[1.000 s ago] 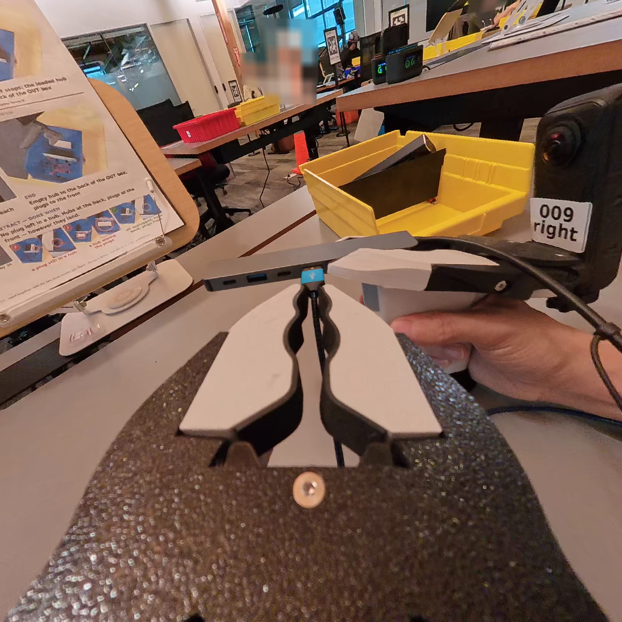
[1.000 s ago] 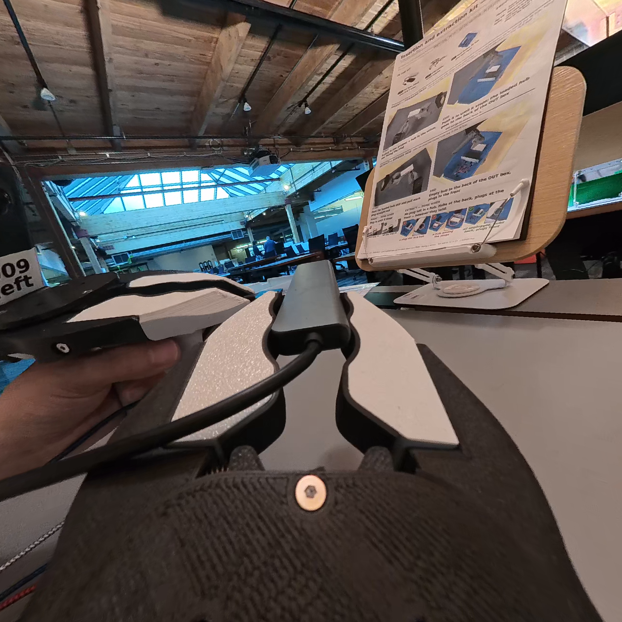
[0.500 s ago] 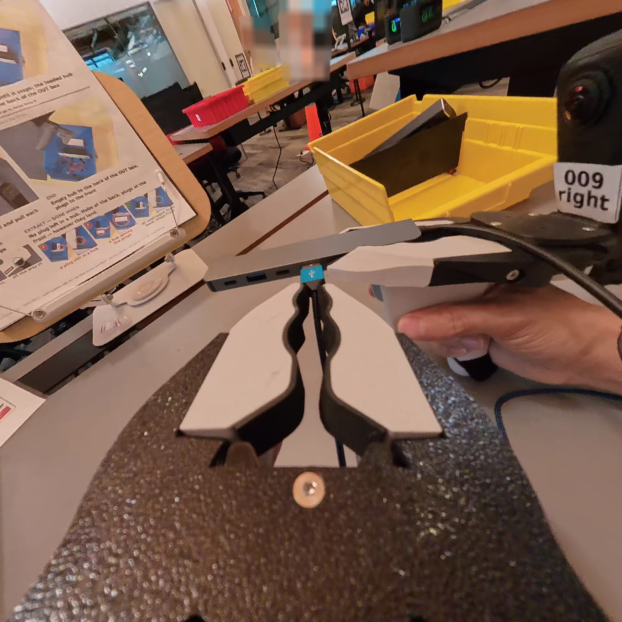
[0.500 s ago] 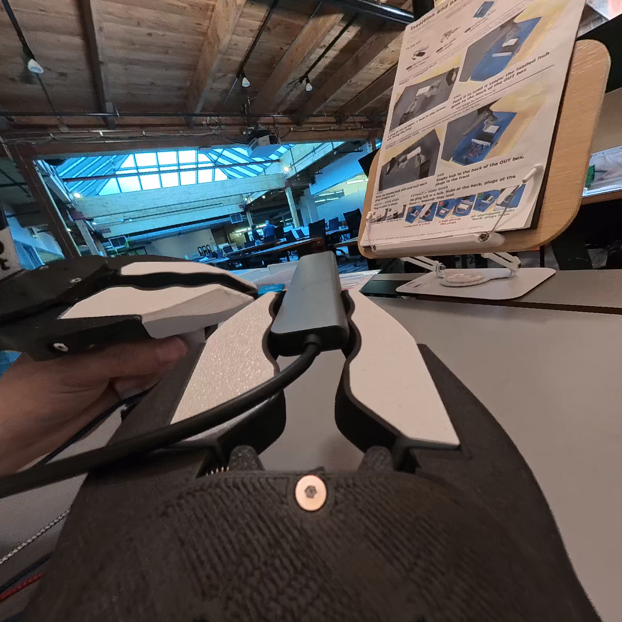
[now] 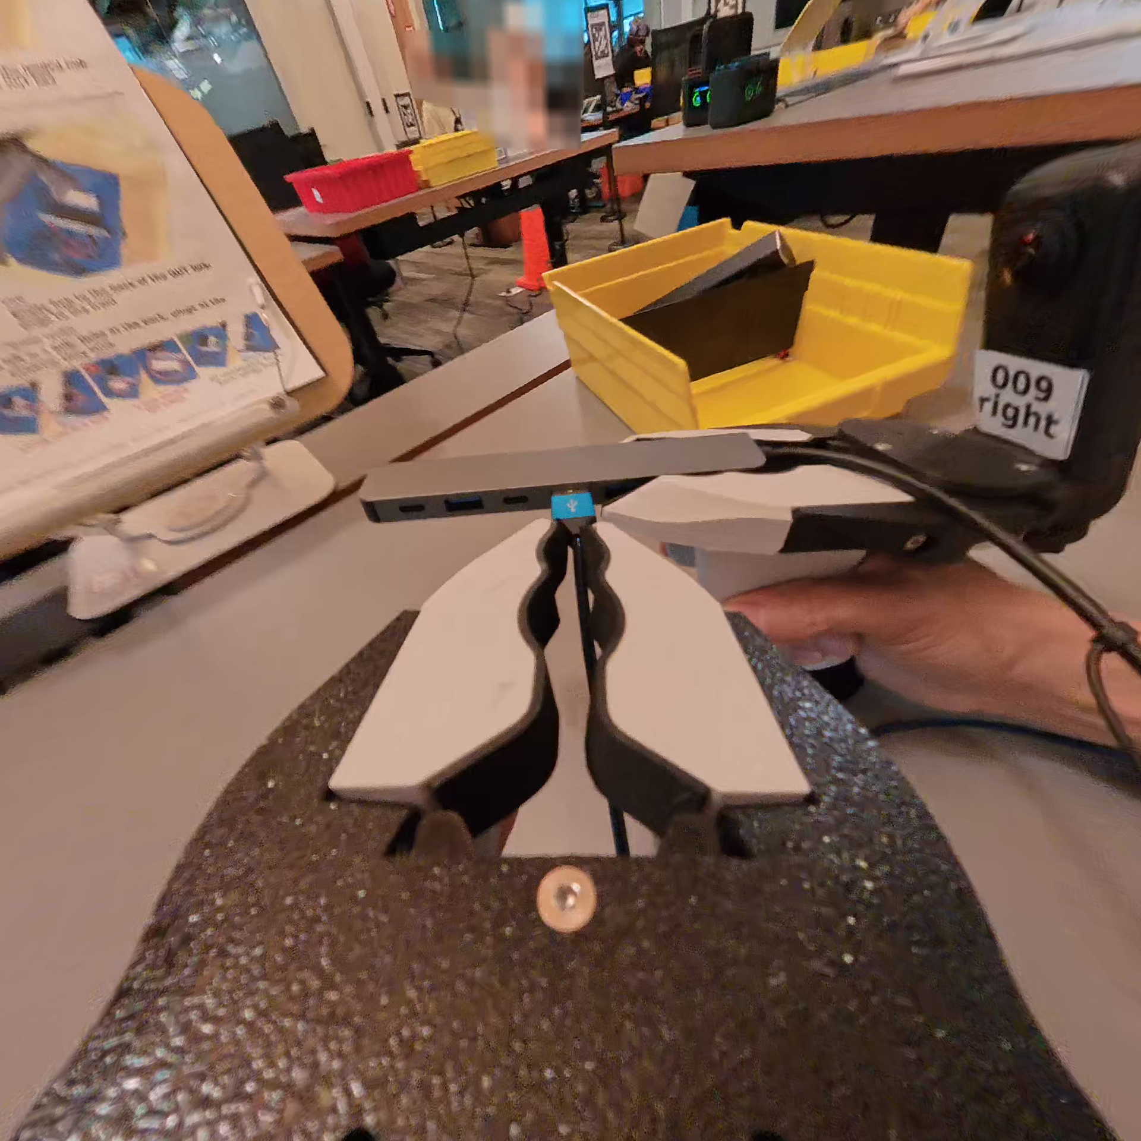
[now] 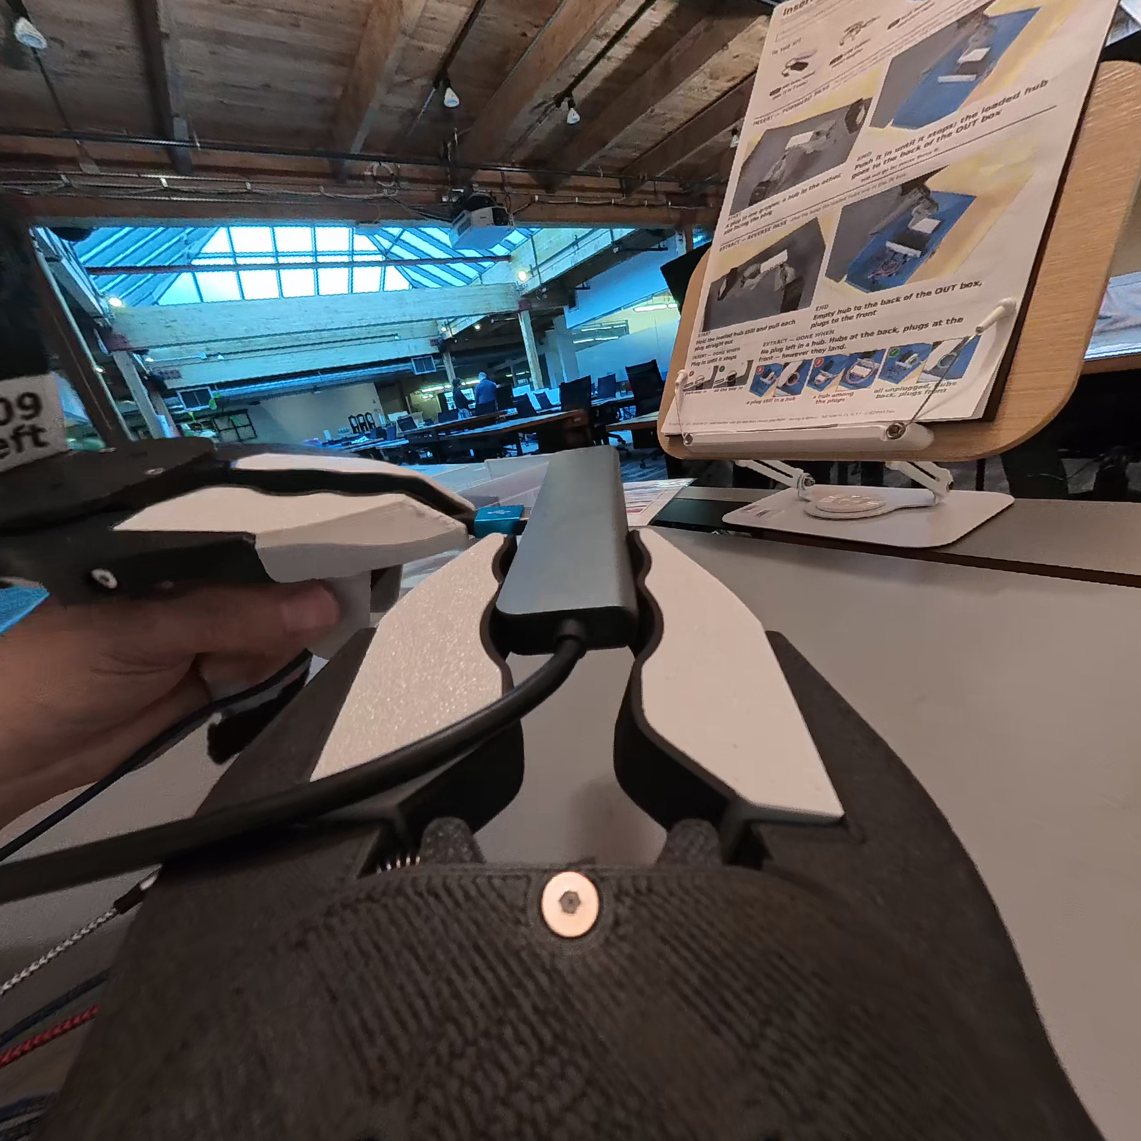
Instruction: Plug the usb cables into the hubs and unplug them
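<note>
The left gripper [image 5: 571, 531] is pinching the blue metal USB plug [image 5: 572, 506], seated in the slim grey aluminium hub [image 5: 555, 472] above the bench [image 5: 185, 679]. The right gripper [image 6: 571, 586] is clamping that hub's near end. Any sideways pull risks bending the plug or twisting the hub loose.

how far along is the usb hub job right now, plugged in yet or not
Done: both pieces are picked up. The right gripper clamps the grey hub, held off the table. In hand: the left gripper pinches the blue usb plug against the hub's port side; whether it is fully seated cannot be told. Left: three other ports show empty, and the unplugging.
</note>
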